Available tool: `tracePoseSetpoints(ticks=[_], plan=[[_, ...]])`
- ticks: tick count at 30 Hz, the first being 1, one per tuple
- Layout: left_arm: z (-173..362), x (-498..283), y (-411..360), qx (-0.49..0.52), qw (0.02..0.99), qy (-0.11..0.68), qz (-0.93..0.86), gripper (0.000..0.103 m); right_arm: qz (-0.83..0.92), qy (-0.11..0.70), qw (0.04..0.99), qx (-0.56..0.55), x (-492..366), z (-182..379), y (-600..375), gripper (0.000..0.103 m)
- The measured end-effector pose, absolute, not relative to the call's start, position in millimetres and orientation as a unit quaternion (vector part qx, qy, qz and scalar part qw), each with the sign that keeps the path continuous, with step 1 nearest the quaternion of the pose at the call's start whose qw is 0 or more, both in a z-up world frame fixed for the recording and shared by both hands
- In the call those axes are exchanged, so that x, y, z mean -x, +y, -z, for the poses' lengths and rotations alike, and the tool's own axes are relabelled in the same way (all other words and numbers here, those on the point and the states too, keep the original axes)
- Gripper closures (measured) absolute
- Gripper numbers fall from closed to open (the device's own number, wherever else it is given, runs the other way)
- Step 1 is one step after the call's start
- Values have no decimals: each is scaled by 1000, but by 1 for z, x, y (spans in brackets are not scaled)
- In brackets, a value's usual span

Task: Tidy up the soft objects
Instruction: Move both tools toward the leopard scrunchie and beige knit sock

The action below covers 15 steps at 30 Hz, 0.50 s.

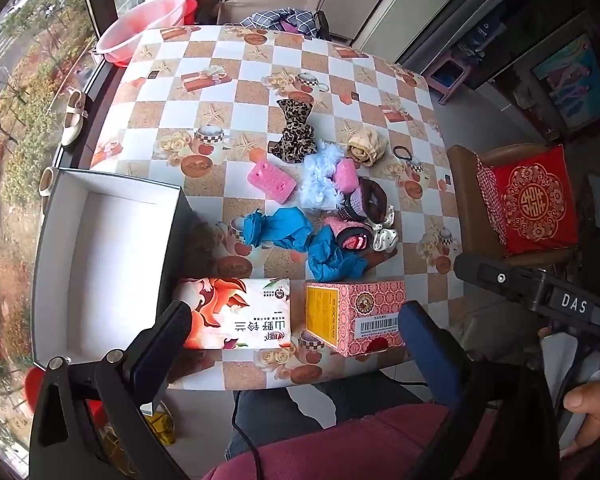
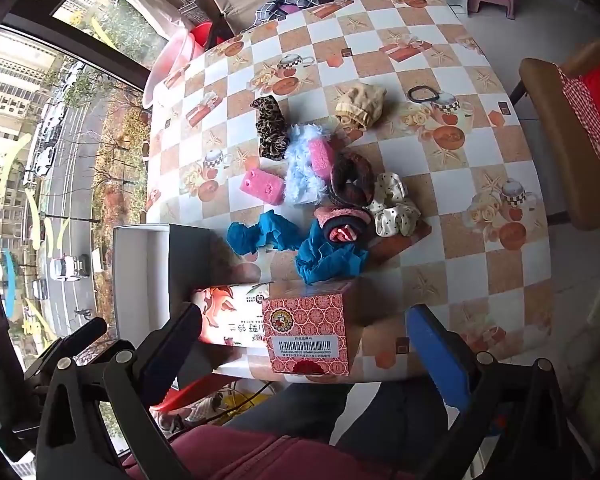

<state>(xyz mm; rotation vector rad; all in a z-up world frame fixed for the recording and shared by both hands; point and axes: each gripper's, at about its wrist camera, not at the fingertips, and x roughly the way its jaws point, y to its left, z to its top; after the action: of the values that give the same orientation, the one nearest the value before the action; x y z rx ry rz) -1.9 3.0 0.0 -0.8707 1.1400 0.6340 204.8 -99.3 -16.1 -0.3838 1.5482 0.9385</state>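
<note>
Nothing sorted yet: the open box (image 1: 112,264) on the bench (image 1: 228,80) holds nothing, and the soft items — blue cloth (image 1: 296,236), pink sponge (image 1: 271,181), leopard scrunchie (image 1: 294,132) and others — lie heaped mid-bench beside it. Left tool (image 1: 296,344) and right tool (image 2: 312,356) hover near the bench's front edge, jaws spread wide, gripping nothing. Whole pile remains to be moved, presumably into the box.

From the right wrist I'm seeing the white box (image 2: 140,280) only in part; my left gripper's finger and the tissue pack (image 2: 228,320) are covering its near end. The red carton (image 2: 306,332) is hiding the pack's right end. In the pile, the fluffy blue piece (image 2: 304,168) is overlapping a pink sponge (image 2: 322,156), and what is perhaps a knitted band (image 2: 342,226) is sitting too tangled to make out. The pack's print is staying unreadable.
</note>
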Motion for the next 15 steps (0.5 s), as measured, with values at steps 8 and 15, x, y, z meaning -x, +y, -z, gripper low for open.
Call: tracePoseSetpoints(ticks=[8, 15], plan=[[1, 16, 47, 425, 732, 455, -278, 0, -382, 681, 606, 150, -222, 21, -92, 0], [24, 12, 71, 475, 733, 438, -212, 0, -358, 691, 611, 144, -231, 34, -84, 0]])
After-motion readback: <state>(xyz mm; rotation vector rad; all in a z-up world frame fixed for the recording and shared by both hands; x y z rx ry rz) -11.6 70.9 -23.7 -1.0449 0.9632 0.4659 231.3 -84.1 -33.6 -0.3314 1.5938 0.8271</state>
